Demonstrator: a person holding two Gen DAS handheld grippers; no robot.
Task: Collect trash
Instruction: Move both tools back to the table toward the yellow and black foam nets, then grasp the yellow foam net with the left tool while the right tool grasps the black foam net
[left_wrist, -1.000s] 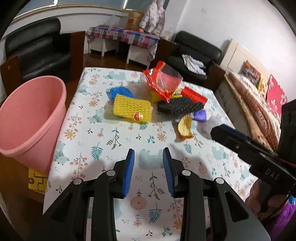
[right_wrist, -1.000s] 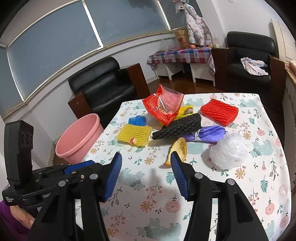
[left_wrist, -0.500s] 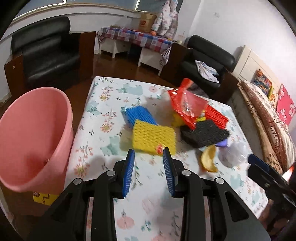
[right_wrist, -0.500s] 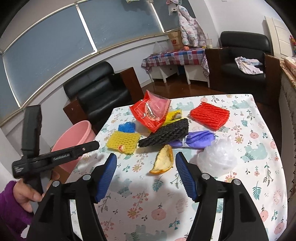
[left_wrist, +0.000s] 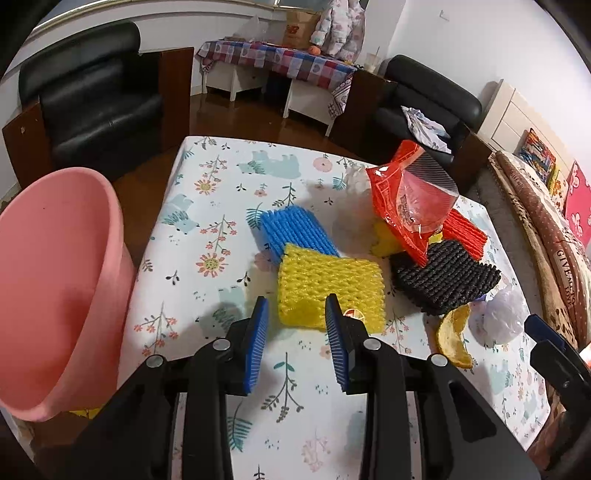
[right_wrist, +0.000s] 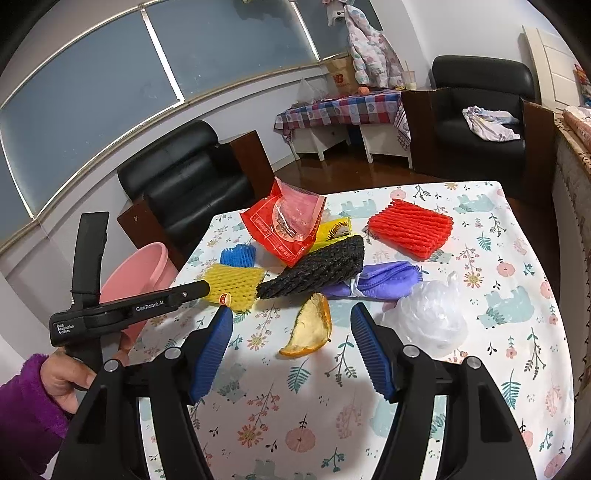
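Note:
Trash lies on the flowered tablecloth (left_wrist: 207, 273): a yellow foam net (left_wrist: 328, 291) (right_wrist: 232, 286), a blue net (left_wrist: 295, 230), a black net (left_wrist: 447, 280) (right_wrist: 317, 271), a red net (right_wrist: 410, 227), a red plastic wrapper (left_wrist: 406, 206) (right_wrist: 288, 225), an orange peel (right_wrist: 310, 328) (left_wrist: 452, 334), a purple wrapper (right_wrist: 384, 282) and a clear bag (right_wrist: 428, 317). My left gripper (left_wrist: 297, 317) is open, its tips at the yellow net's near edge. My right gripper (right_wrist: 290, 325) is open, its tips either side of the orange peel, above the table.
A pink bin (left_wrist: 55, 280) (right_wrist: 136, 273) stands off the table's left edge. Black armchairs (left_wrist: 96, 96) (right_wrist: 480, 110) and a small checkered table (left_wrist: 280, 62) stand beyond. A bed (left_wrist: 546, 229) runs along the right side.
My left gripper has moved forward over the table up to the yellow net. My right gripper has moved closer to the orange peel and opened wider.

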